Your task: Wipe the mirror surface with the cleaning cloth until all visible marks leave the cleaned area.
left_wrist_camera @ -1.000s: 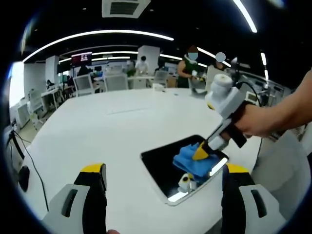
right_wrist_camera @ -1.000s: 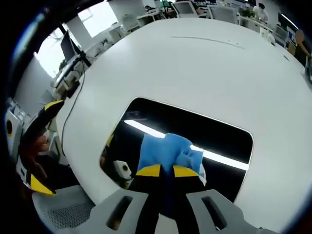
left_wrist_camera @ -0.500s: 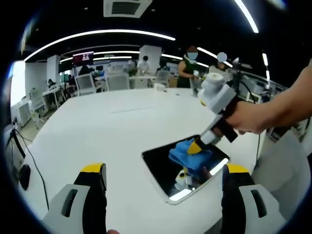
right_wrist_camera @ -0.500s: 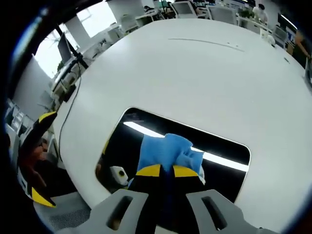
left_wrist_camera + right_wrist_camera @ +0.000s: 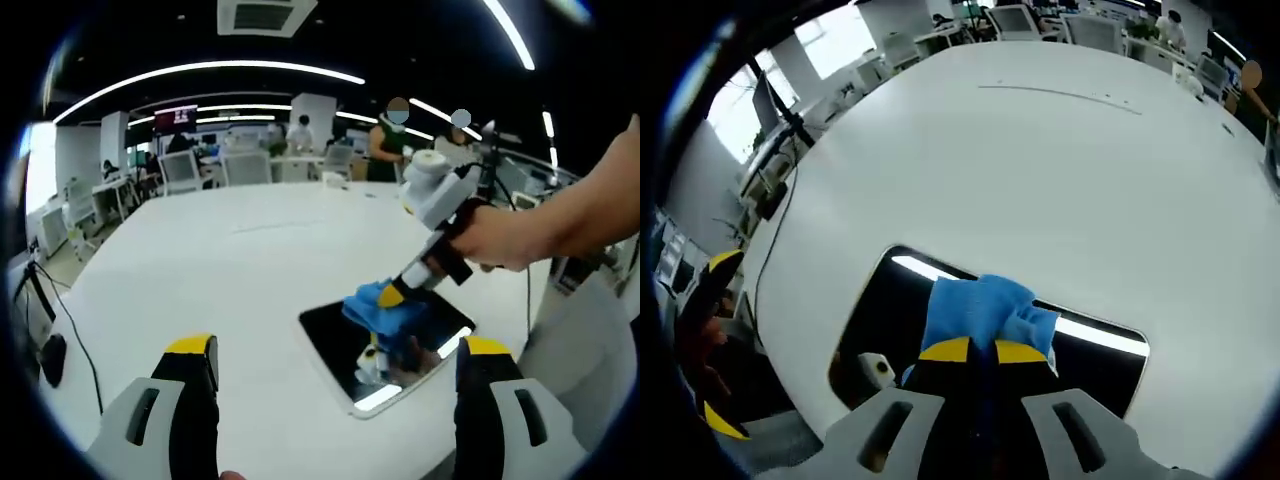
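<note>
Wide white round bench, bare ahead of right gripper. It's clamped on crumpled blue cloth, pressed on dark rounded-rectangle mirror w/ reflections. Left gripper jaws apart.

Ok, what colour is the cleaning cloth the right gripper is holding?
Blue. The cleaning cloth shows best in the right gripper view, pinched in the right gripper.

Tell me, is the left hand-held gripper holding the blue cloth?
No, the right hand-held gripper grips the blue cloth on the mirror.
</note>
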